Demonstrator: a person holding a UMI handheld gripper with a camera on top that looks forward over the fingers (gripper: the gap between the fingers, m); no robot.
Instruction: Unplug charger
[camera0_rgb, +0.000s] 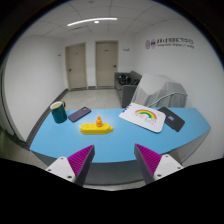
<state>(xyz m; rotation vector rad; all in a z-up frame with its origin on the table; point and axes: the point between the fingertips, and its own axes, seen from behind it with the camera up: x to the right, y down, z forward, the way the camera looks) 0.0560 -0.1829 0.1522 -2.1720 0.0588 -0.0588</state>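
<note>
The wall sign (172, 42) beyond the table (60, 135) was too small to read — just dark marks. No charger could be made out.

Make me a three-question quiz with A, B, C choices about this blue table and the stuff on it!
1. Where is the yellow duck?
A. On the blue table, ahead of the gripper
B. On the floor
C. Inside the mug

2. What colour is the mug?
A. Red
B. Teal green
C. White

3. How are the gripper's fingers?
A. Shut on the duck
B. Shut on the phone
C. Open, holding nothing

Answers: 1 A, the duck sits mid-table beyond the fingers. 2 B, the mug beside the phone looks teal. 3 C, the pink pads stand apart with bare table between.
</note>
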